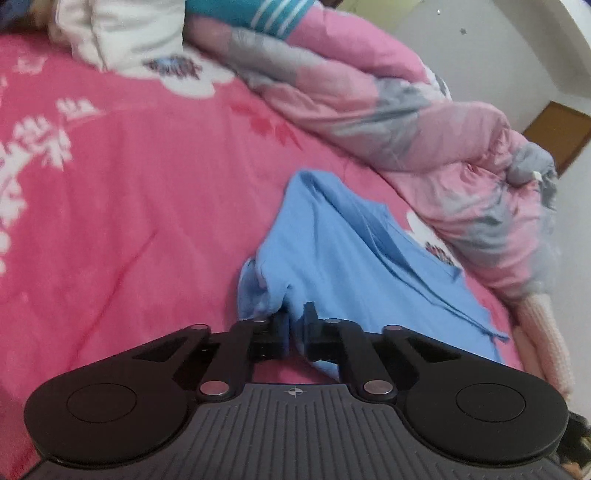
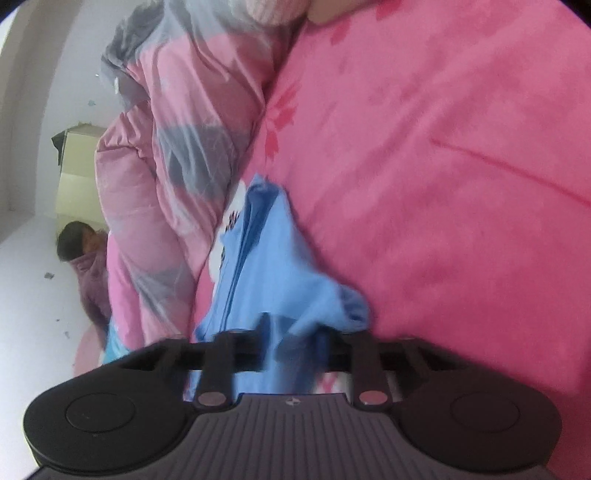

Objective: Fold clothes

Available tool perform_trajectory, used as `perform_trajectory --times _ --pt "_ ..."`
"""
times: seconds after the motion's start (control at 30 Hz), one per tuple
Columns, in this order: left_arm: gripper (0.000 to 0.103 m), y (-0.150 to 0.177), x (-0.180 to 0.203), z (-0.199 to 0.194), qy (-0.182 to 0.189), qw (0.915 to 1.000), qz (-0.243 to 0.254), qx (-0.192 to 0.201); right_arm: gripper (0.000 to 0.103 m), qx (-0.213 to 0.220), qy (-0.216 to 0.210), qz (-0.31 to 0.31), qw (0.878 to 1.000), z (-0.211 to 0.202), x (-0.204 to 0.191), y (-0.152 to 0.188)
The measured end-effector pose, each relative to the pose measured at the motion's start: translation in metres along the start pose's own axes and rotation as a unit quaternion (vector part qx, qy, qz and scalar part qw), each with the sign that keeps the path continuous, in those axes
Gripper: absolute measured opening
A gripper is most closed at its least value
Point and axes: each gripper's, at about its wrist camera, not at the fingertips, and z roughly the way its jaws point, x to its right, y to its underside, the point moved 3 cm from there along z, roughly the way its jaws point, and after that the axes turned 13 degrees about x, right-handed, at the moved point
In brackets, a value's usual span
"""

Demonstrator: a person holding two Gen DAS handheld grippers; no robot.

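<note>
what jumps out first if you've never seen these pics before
A light blue garment lies bunched on the bright pink flowered bedsheet, with both sets of tongs shut on its cloth: the left tongs at the bottom of the left view, the right tongs likewise in the right view. Beside it sprawls a rumpled pink and grey quilt.

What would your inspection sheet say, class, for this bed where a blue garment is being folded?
Surface: pink floral bedsheet, lightly creased.
Job's things: blue garment, crumpled, partly lifted off the sheet.
Clutter: pink and grey quilt bunched along the bed's edge; white pillow at the far end.
Grippers: left gripper shut on the garment; right gripper shut on the garment.
Cables: nothing seen.
Surroundings: white wall; a person beside the bed.
</note>
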Motion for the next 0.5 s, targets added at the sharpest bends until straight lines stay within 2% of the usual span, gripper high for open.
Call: perform_trajectory --times 0.17,0.3,0.5 --pt "0.000 -0.016 0.011 -0.030 0.005 0.9992 0.020 0.034 0.003 0.035 -0.028 -0.021 0.999 -0.021 -0.010 0.002" --pt "0.000 -0.019 0.014 -0.055 0.002 0.9986 0.041 0.034 0.003 0.025 -0.048 -0.026 0.998 -0.046 -0.018 0.006" --pt "0.000 -0.017 -0.001 -0.104 -0.010 0.9983 0.056 -0.013 0.003 0.005 -0.051 -0.011 0.999 -0.103 -0.006 0.022"
